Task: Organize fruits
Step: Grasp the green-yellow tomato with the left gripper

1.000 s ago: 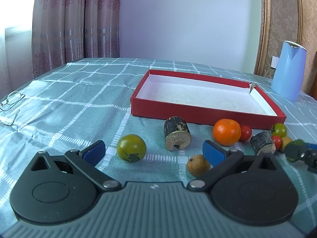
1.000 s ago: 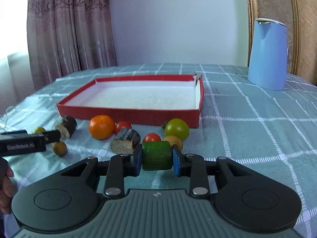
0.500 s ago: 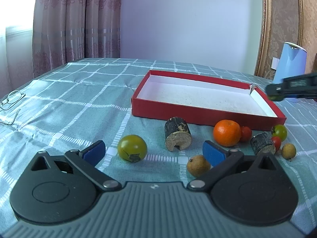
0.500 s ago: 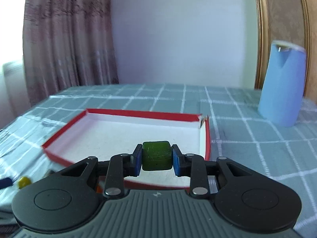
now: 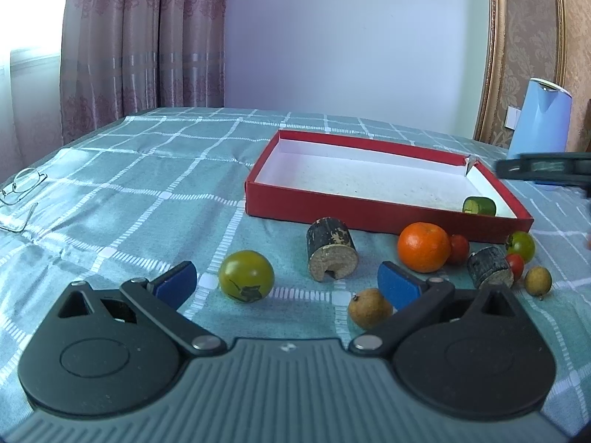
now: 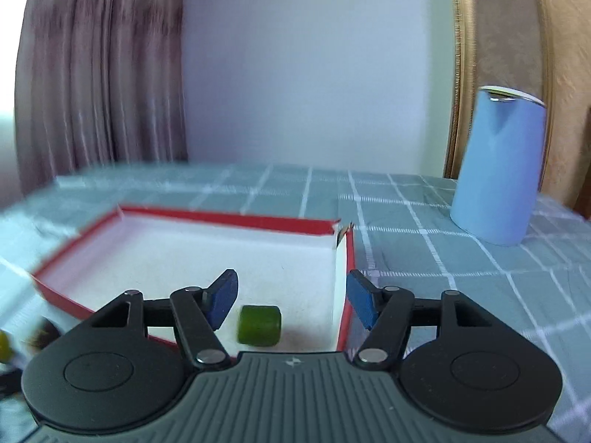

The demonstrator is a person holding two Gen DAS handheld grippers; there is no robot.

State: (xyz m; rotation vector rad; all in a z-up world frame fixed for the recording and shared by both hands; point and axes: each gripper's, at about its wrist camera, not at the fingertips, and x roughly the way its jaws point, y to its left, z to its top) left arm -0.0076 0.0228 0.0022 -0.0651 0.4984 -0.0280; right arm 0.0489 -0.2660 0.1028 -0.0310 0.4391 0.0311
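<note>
A teal checked cloth (image 5: 122, 199) covered the surface, and on it lay a shallow red box (image 5: 332, 214) with a white floor, the largest thing there. A pale blue kettle (image 6: 498, 170) stood upright on the cloth, well apart from the box on its right side. Folded spectacles (image 5: 22, 188) lay at the far left edge.

The left gripper (image 5: 284, 280) hovered low over the cloth with its blue pads spread wide, grasping nothing. Between the pads and just ahead of them sat a yellow-green tomato (image 5: 245, 275), a dark cut cylinder with a pale notched face (image 5: 330, 253) and a small brown longan (image 5: 369, 308), the longan just beside the right pad. None of them could be seen touching the pads.

The right gripper (image 6: 291, 299) hung above the near right corner of the box, released, its pads wide apart and empty. A green cucumber chunk (image 6: 259, 325) lay on its side on the white floor of the box, in that near right corner, below and between the pads and clear of both. The left wrist view showed the same chunk (image 5: 479, 205) close to the right wall.

Outside the box, near its front wall, lay an orange mandarin (image 5: 424, 246) touching a red cherry tomato (image 5: 458, 249), a second dark cut cylinder (image 5: 489, 262), a green-red tomato (image 5: 521, 246), another small red tomato (image 5: 515, 264) and a second longan (image 5: 538, 280).
</note>
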